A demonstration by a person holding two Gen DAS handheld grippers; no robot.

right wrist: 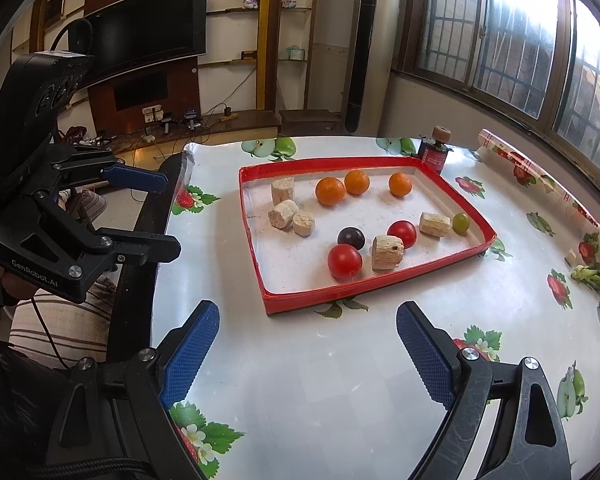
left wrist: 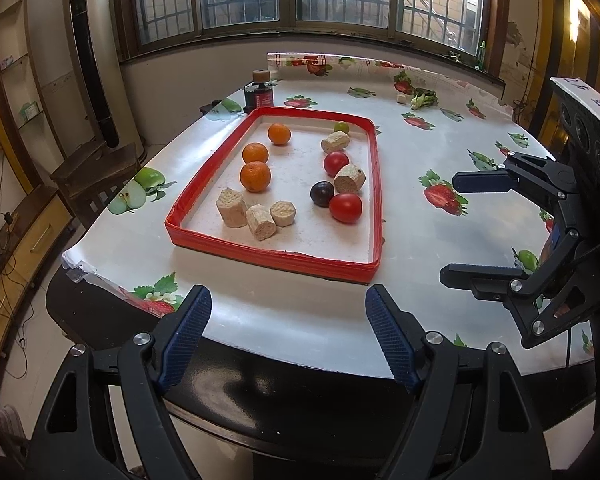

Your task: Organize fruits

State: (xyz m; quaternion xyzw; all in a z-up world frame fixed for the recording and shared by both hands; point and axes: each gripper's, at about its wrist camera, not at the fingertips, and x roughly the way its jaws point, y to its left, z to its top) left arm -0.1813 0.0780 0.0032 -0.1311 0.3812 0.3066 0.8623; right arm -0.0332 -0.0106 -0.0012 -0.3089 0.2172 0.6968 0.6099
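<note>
Hovering near the red tray [left wrist: 374,184], both jaws wide, empty; left gripper [left wrist: 288,332] should drop straight over one orange [left wrist: 255,176], closing gently; right gripper [right wrist: 308,344] waits.

Green grape [left wrist: 341,126]: lower part hidden behind a corn cob piece [left wrist: 335,141].
Dark jar [left wrist: 258,96]: base hidden behind the red tray [left wrist: 276,257] rim; label print too small to read.
Handwritten label on right gripper [left wrist: 448,226] housing: cut by the frame edge, illegible.
Small green item [left wrist: 423,100] at far table [left wrist: 300,312] edge: too small to identify.
</note>
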